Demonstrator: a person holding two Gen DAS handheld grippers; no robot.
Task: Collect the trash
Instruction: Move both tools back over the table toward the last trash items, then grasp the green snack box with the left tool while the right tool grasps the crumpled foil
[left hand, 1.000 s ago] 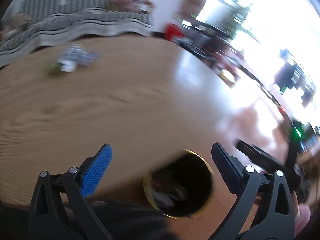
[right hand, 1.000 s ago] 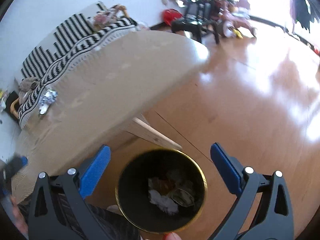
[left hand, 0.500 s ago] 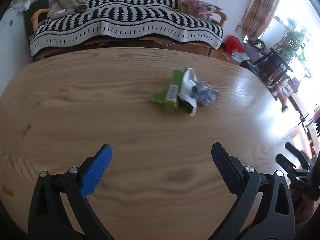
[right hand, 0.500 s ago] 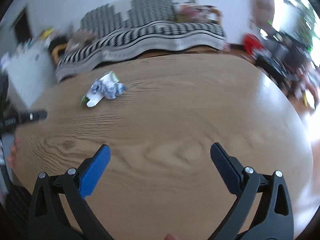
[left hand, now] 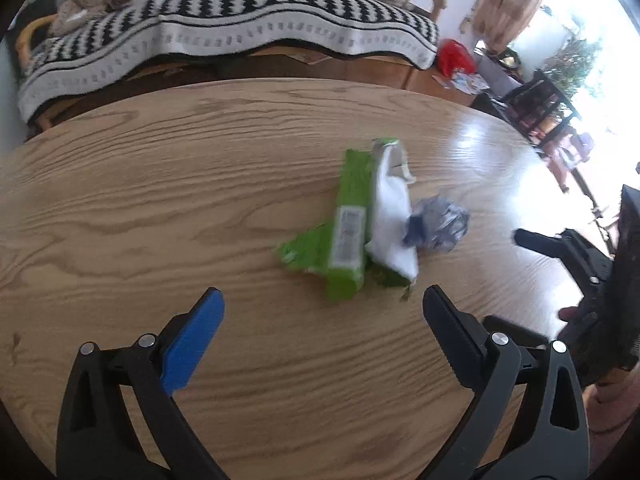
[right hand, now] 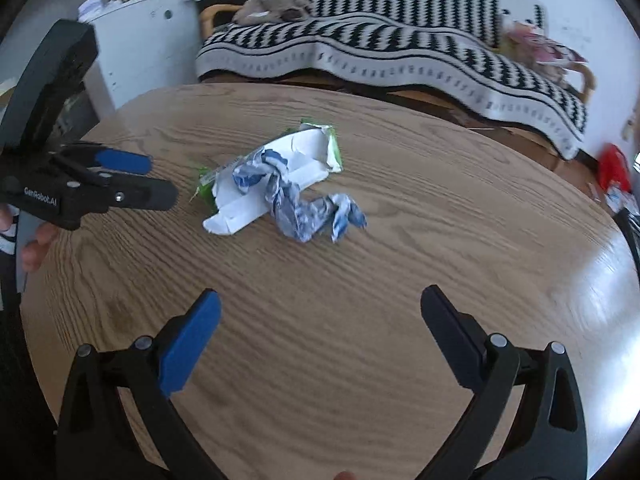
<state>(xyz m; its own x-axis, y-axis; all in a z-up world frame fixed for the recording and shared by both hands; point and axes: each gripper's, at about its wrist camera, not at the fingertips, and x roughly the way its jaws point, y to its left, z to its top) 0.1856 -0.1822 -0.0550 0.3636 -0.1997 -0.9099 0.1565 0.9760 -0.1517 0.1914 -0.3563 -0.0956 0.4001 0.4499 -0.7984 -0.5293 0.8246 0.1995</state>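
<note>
A torn green and white carton (left hand: 360, 224) lies flat near the middle of the round wooden table (left hand: 160, 208). A crumpled blue and white wrapper (left hand: 438, 224) rests against its right side. From the right wrist view the carton (right hand: 276, 176) shows its white inside, with the wrapper (right hand: 312, 212) in front of it. My left gripper (left hand: 320, 312) is open just short of the carton, nothing between its fingers. My right gripper (right hand: 318, 312) is open over bare table, a little short of the wrapper. The left gripper (right hand: 132, 184) also shows at the left of the right wrist view.
A sofa with a black and white striped throw (left hand: 224, 28) stands behind the table. A white cabinet (right hand: 148, 36) is at the back left in the right wrist view. Dark chairs (left hand: 536, 100) and a red bag (left hand: 456, 56) sit on the floor to the right.
A second ago both grippers hung over a black bin with a gold rim beside the table. They have swung up over the table and closed in on the carton and wrapper.
</note>
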